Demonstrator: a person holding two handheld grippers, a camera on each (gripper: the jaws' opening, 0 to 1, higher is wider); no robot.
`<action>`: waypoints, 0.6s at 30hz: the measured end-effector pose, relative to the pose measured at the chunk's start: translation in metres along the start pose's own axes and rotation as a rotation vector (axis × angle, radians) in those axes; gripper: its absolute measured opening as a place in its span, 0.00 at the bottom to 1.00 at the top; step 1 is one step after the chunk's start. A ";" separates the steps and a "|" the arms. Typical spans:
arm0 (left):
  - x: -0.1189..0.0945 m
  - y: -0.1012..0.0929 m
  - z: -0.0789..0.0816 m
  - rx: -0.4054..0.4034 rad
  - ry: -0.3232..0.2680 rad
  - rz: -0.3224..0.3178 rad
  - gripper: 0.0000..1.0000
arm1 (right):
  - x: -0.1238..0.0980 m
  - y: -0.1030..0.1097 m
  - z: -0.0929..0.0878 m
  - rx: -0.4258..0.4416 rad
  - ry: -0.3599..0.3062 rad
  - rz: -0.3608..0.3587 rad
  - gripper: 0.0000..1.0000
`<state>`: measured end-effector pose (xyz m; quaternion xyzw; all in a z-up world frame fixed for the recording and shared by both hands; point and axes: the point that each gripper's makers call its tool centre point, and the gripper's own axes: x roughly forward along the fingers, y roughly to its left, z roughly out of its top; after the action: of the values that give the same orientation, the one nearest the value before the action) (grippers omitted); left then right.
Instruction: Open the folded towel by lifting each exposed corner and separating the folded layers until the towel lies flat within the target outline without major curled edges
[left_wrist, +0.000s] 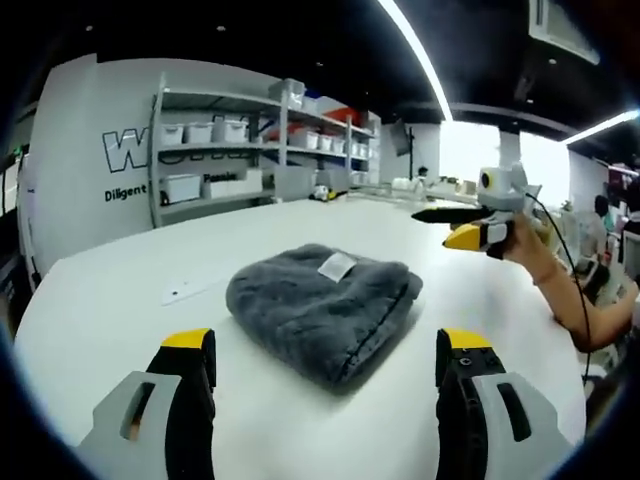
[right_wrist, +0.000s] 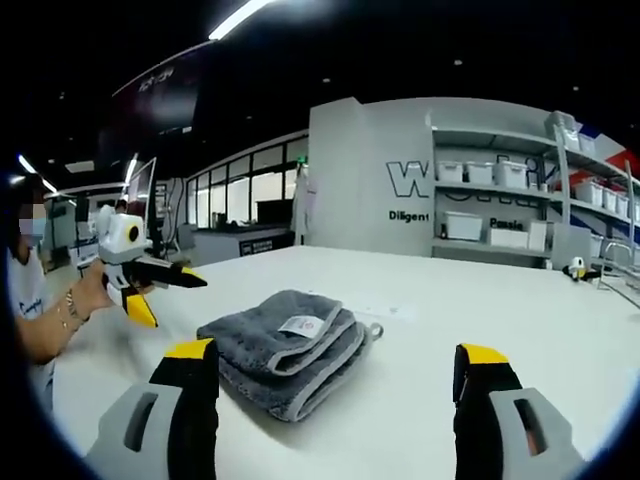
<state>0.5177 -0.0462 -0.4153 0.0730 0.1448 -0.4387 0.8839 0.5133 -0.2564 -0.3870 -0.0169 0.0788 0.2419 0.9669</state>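
Currently, left gripper view: your left gripper (left_wrist: 325, 370) has its jaws spread wide, framing the folded grey plush towel (left_wrist: 322, 305) mid-table, white label up, on the white table (left_wrist: 120, 300). Right gripper (left_wrist: 468, 225) hovers clear, jaws look closed.

Right gripper view: your right gripper (right_wrist: 335, 385) shows jaws apart; towel (right_wrist: 285, 345) untouched, layers stacked, left gripper (right_wrist: 150, 275) off beside it.

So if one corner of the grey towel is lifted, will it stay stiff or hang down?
The grey towel looks plush and thick, so it will probably droop. Its folded layers may drag along together. It seems light and unlikely to slide far.
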 end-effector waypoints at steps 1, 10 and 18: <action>0.002 -0.001 0.000 0.007 0.005 -0.001 0.89 | -0.001 -0.001 0.001 0.002 -0.006 -0.002 0.99; 0.039 -0.031 0.008 0.061 0.045 -0.054 0.87 | -0.012 -0.008 0.012 0.016 -0.042 -0.026 0.99; 0.075 -0.060 0.019 0.119 0.060 -0.129 0.85 | -0.026 -0.015 0.018 0.087 -0.109 -0.042 0.96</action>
<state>0.5161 -0.1440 -0.4210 0.1291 0.1494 -0.5002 0.8431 0.5005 -0.2798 -0.3649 0.0367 0.0361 0.2184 0.9745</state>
